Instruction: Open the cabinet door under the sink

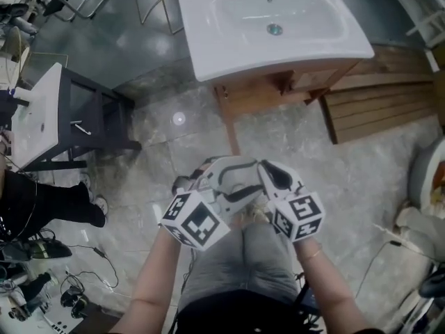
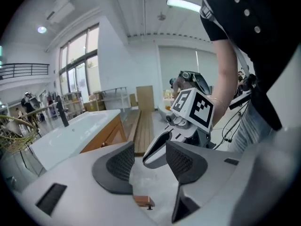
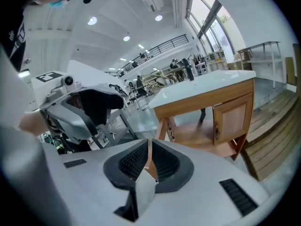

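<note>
The white sink (image 1: 271, 19) sits on a wooden stand, with the cabinet (image 1: 264, 96) under it at the top of the head view. In the right gripper view its small door (image 3: 233, 121) is closed, with a metal handle (image 3: 216, 128) on its left edge. Both grippers are held close to the person's body, well short of the cabinet. My left gripper (image 1: 208, 171) (image 2: 150, 164) is open with nothing between its pads; my right gripper is visible beyond them. My right gripper (image 1: 272, 171) (image 3: 149, 161) is shut, leaving only a thin slit, and holds nothing.
A second white vanity on a dark frame (image 1: 42, 110) stands at the left. Wooden decking (image 1: 382, 103) lies right of the sink stand. Cables (image 1: 90, 256) trail over the tiled floor at the lower left. A white fixture (image 1: 425, 179) is at the right edge.
</note>
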A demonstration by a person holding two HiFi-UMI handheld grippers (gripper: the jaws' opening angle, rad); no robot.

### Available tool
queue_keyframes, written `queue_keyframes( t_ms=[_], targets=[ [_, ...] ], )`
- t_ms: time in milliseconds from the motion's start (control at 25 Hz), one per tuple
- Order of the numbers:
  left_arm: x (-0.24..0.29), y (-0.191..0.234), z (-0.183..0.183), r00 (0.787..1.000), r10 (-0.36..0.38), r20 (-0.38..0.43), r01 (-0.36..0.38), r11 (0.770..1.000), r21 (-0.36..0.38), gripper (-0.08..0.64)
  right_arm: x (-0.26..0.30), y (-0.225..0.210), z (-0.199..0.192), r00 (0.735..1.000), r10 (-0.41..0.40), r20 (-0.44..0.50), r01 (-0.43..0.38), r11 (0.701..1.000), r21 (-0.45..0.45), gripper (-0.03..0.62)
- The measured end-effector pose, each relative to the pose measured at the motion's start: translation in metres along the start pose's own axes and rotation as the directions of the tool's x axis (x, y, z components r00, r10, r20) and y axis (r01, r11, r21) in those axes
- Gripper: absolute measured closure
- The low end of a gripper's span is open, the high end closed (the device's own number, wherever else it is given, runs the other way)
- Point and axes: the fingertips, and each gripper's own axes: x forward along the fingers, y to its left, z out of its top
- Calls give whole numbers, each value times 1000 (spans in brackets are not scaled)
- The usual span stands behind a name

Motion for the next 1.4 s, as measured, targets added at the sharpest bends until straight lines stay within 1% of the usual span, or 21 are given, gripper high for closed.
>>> queue_keyframes(
  t_ms=[80, 160, 240, 360, 440, 480, 520, 600, 800, 880, 920, 1000, 1080, 1280, 1400],
  targets=[
    [-5, 3, 19, 999, 24, 44, -23, 999, -31, 337, -11, 3, 20, 1000, 20, 24, -19, 1000, -23, 557],
    [-12, 6, 34, 996, 36, 83, -30, 997, -66, 337, -21, 3, 35, 999, 19, 37, -17, 999, -47, 579],
    [-20, 9, 47, 992, 49, 120, -38, 995, -88, 339, -30, 4, 47, 999, 17, 44, -14, 998, -63, 581],
    [-35, 13, 71, 975, 68, 211, -44, 992, -115, 339, -44, 12, 69, 999, 21, 46, -17, 996, -85, 581],
    [-46, 15, 83, 961, 79, 265, -43, 989, -142, 339, -52, 17, 83, 997, 29, 76, -22, 995, -95, 581],
    [-51, 16, 87, 956, 90, 278, -48, 987, -152, 343, -56, 19, 91, 994, 35, 104, -24, 995, -100, 581],
    [-55, 18, 90, 954, 103, 282, -59, 985, -159, 355, -59, 22, 98, 990, 44, 136, -30, 994, -106, 581],
    [-60, 19, 95, 953, 133, 274, -89, 982, -167, 403, -68, 31, 112, 982, 65, 175, -42, 991, -130, 583],
    [-70, 20, 108, 946, 186, 265, -147, 976, -160, 468, -85, 54, 141, 972, 101, 213, -59, 979, -196, 583],
    [-73, 23, 114, 942, 211, 260, -175, 972, -156, 495, -92, 58, 150, 968, 106, 229, -55, 974, -218, 581],
    [-75, 24, 117, 940, 222, 260, -186, 970, -157, 497, -95, 59, 155, 966, 106, 237, -50, 972, -229, 583],
    [-79, 26, 125, 930, 246, 272, -204, 963, -175, 508, -101, 60, 163, 962, 104, 251, -41, 969, -244, 583],
    [-85, 28, 132, 917, 275, 290, -224, 954, -198, 524, -107, 61, 168, 961, 101, 257, -34, 967, -254, 582],
    [-96, 37, 140, 883, 358, 305, -285, 923, -258, 549, -120, 68, 184, 951, 111, 289, -27, 960, -279, 583],
    [-98, 39, 141, 876, 386, 289, -300, 905, -301, 551, -125, 74, 194, 945, 115, 306, -17, 951, -307, 583]
  ],
)
